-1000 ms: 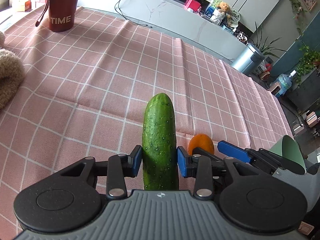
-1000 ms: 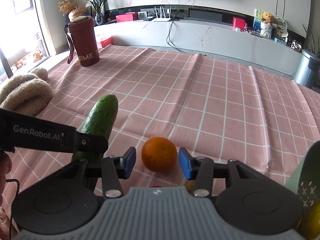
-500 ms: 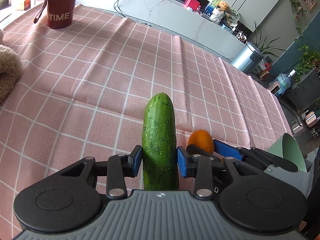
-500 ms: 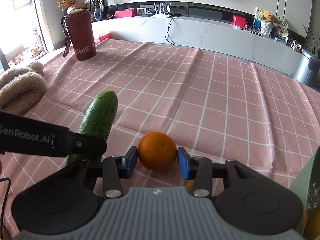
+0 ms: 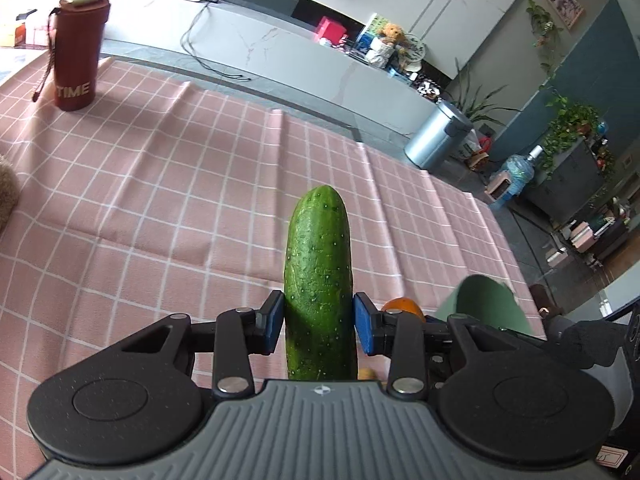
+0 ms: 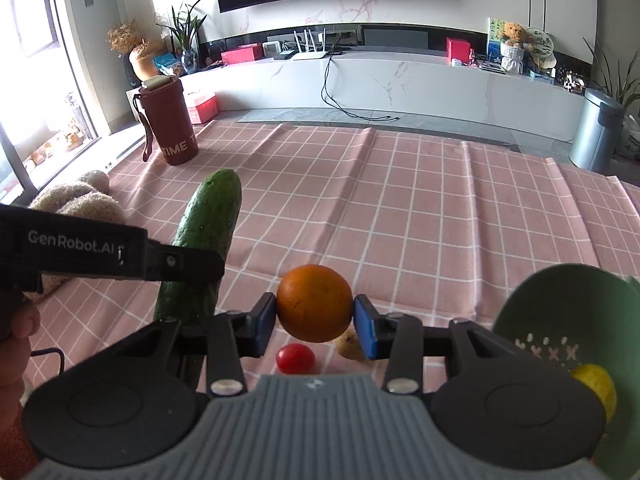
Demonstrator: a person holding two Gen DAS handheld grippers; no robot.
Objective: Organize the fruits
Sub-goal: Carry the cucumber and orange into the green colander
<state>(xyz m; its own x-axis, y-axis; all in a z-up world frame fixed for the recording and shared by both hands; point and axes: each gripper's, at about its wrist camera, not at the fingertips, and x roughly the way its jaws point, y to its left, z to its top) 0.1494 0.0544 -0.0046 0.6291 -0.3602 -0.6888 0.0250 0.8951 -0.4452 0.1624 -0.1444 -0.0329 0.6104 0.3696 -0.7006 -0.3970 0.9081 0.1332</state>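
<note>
Right wrist view: the right gripper (image 6: pixel 315 325) has its blue jaws pressed on either side of an orange (image 6: pixel 315 302), which they have just finished closing on; the fruit sits squarely between them, lifted clear of the pink checked table (image 6: pixel 440 216). An orange is firm, round and fairly light, so a hold across its widest part, as here, looks the safest against rolling out. Just below it on the cloth lie a small red tomato (image 6: pixel 295 358) and a brownish lump I cannot identify. A green colander (image 6: pixel 560 312) with a yellow fruit (image 6: pixel 594 382) inside stands near on the right.

In the left wrist view, the left gripper (image 5: pixel 319 323) has its jaws clamped on the lower part of a cucumber (image 5: pixel 319 272), which points away from the camera. It is stiff, long and probably slippery, so it may pivot.
</note>
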